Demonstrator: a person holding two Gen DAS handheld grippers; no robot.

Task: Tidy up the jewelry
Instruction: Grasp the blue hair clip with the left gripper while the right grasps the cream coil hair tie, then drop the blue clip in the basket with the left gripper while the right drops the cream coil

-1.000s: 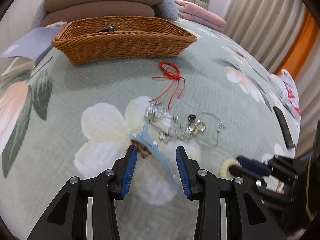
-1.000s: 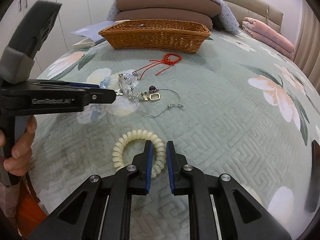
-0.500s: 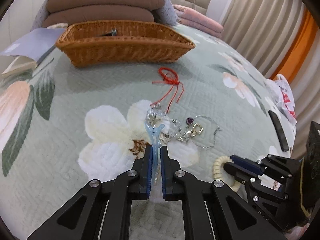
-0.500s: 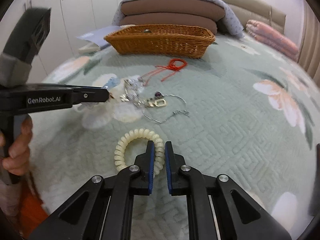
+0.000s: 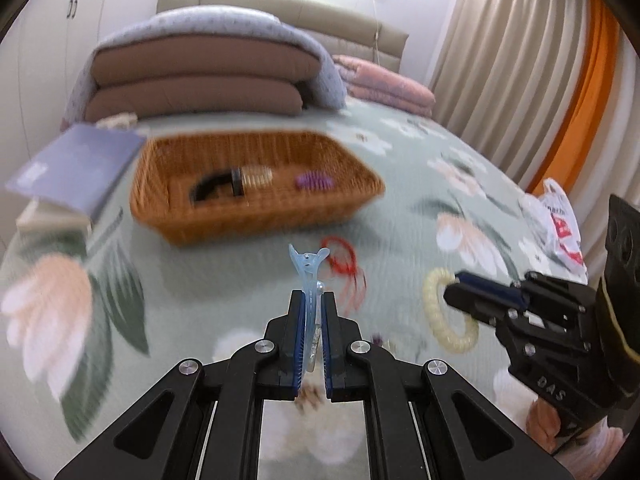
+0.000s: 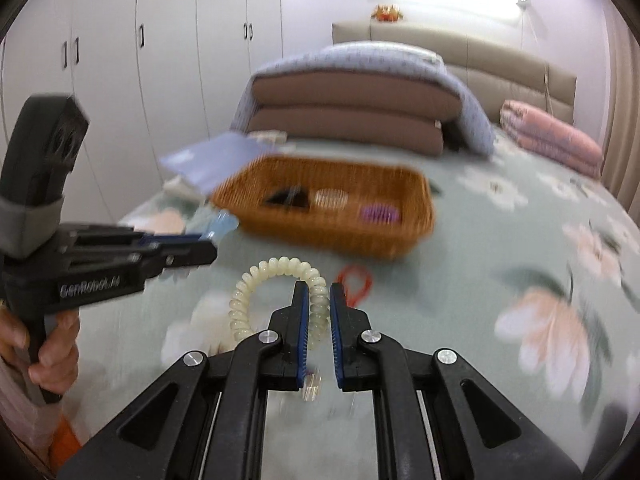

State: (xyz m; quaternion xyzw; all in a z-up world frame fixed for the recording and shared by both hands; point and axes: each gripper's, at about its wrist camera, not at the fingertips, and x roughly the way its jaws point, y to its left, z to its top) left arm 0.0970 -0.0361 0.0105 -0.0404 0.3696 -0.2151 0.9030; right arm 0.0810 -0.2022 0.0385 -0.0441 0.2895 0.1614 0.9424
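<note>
Left wrist view: left tongs point(image 5: 313, 312) pinch a pale blue translucent plastic hair clip point(image 5: 308, 276), its forked end pointing toward the wicker basket point(image 5: 248, 220). To the right, the right tongs point(image 5: 464, 294) hold a cream spiral hair tie point(image 5: 434, 312) above the bed point(image 5: 400, 216). Only this view shows the folded beige curtain point(image 5: 500, 60), the orange strip beside it and a white plastic bag point(image 5: 560, 220). Right wrist view: right tongs point(image 6: 319, 312) clamp the coiled, ribbed hair tie point(image 6: 276, 272), loop standing left of the pads; only here are white wardrobe doors point(image 6: 160, 60) and the bare hand point(image 6: 48, 344) gripping the left tool visible. Both views: woven rectangular basket holds a black item, a pale coil and a purple coil, all blurred. Red cord point(image 6: 356, 284) lies on the quilted floral bedspread between tongs and basket.
</note>
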